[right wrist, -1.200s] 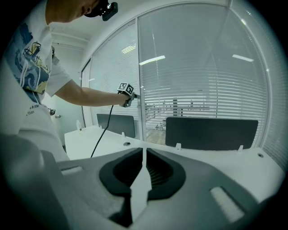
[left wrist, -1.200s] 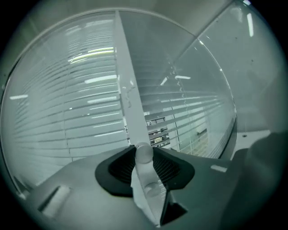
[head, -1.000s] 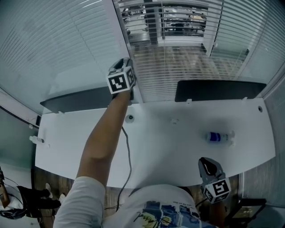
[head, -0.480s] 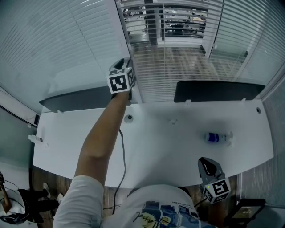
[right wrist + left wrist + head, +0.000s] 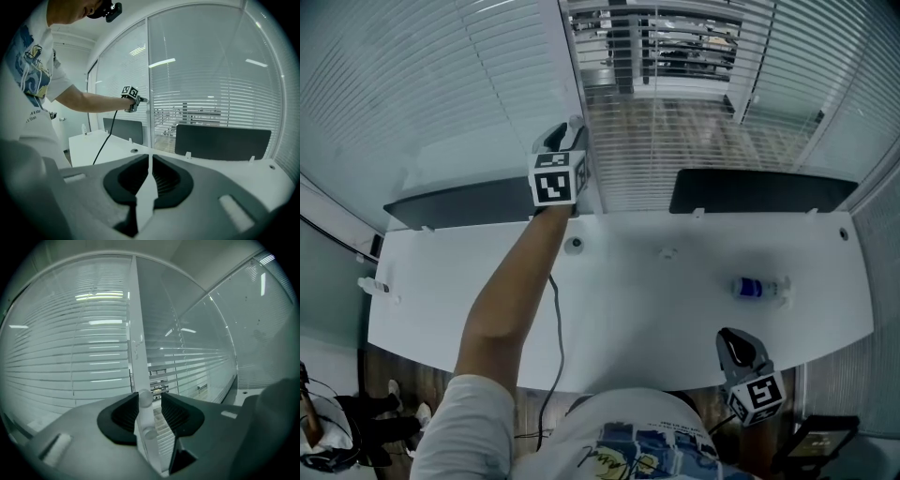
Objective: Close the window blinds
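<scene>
The left claw (image 5: 150,405), up at the window frame, has just been opening and stands loose around the clear tilt wand (image 5: 139,357). The middle blinds (image 5: 675,141) beyond the bench (image 5: 628,300) look see-through, so I'd guess a regrip and another twist comes next. The right claw (image 5: 149,176) hangs low, clenched and empty.

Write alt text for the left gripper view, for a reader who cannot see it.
The left hand-held gripper has jaws that have just been opening and now stand apart, with a clear blind wand hanging between them. Behind it, pale horizontal window blinds fill the view on both sides.
</scene>
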A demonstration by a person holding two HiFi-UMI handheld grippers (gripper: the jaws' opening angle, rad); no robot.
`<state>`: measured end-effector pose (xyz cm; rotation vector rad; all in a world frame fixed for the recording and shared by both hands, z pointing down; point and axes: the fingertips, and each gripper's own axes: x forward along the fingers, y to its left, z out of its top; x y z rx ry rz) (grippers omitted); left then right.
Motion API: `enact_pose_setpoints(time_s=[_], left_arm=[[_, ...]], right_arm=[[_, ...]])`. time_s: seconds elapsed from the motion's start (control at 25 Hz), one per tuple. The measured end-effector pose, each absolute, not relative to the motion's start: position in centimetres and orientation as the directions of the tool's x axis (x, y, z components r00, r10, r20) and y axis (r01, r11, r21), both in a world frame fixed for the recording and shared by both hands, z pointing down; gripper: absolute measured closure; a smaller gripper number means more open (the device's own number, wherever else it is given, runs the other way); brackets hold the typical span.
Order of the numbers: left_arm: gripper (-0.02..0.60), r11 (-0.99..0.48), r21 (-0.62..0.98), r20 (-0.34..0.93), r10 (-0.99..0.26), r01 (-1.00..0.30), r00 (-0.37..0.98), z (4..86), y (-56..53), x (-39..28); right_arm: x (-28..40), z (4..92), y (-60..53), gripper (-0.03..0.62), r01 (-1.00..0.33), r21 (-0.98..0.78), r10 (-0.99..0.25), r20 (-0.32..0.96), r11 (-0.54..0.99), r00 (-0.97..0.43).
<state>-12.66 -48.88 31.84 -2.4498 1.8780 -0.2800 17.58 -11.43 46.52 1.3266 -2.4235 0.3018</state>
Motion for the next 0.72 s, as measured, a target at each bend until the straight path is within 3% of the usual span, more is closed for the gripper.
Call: enact_pose_setpoints(time_s=[0.36, 0.72], left_arm=[[0.430, -0.363, -0.126, 0.147, -0.927, -0.923, 0.344, 33.4, -39.5, -14.8], [0.512, -0.453, -0.015, 0.182, -0.878, -0.891, 0.443, 37.4, -25.4, -19.0]], right_arm=[[12.7, 44.9, -11.4, 0.574, -0.798, 0.016, -0.735, 0.401, 0.603, -0.547], [4.9, 43.5, -10.6, 0.574, -0.733, 0.071, -0.699, 0.375, 0.676, -0.609]])
